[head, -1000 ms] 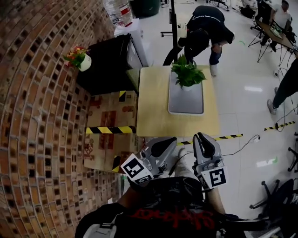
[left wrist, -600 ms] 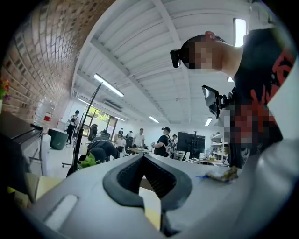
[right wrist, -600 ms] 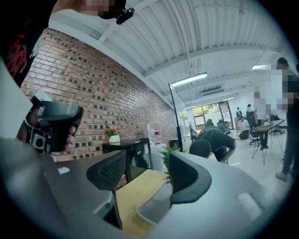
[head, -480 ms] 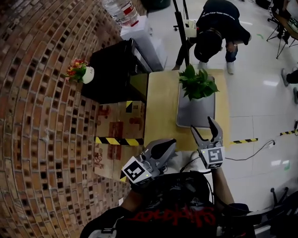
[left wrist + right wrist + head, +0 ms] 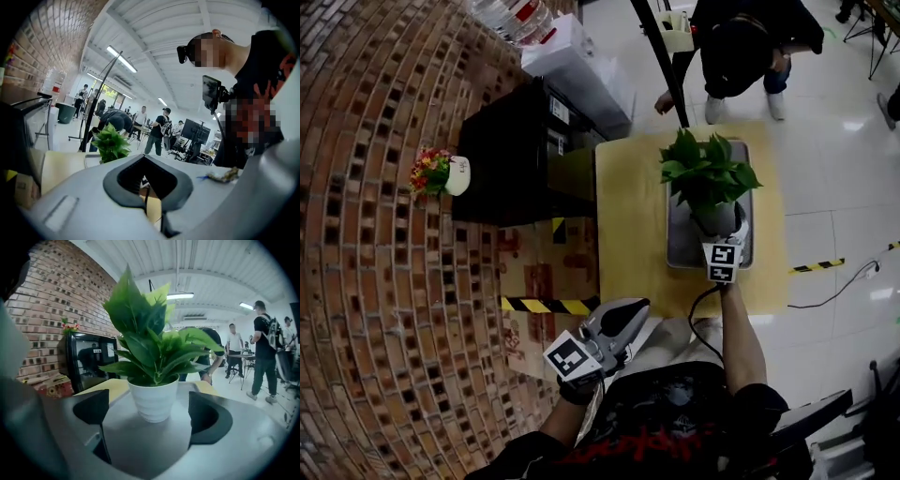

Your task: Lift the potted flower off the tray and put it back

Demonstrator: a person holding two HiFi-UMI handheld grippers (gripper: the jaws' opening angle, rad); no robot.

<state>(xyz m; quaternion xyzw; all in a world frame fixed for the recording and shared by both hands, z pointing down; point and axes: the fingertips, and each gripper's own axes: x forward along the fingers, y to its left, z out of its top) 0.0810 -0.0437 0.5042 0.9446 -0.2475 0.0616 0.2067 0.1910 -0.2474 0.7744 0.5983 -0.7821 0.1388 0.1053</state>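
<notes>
On the tray on the tabletop, the potted flower hides the tips of the right tongs from overhead. Its pot stands untouched between those tongs, which have just been opening wide. The left tongs are closed and empty, well apart from it.

The head view looks steeply down from above on the desk at upper centre. The right gripper view sits low and close, facing the potted flower mid-frame. The left gripper view looks level from farther back; all three share the potted flower.
</notes>
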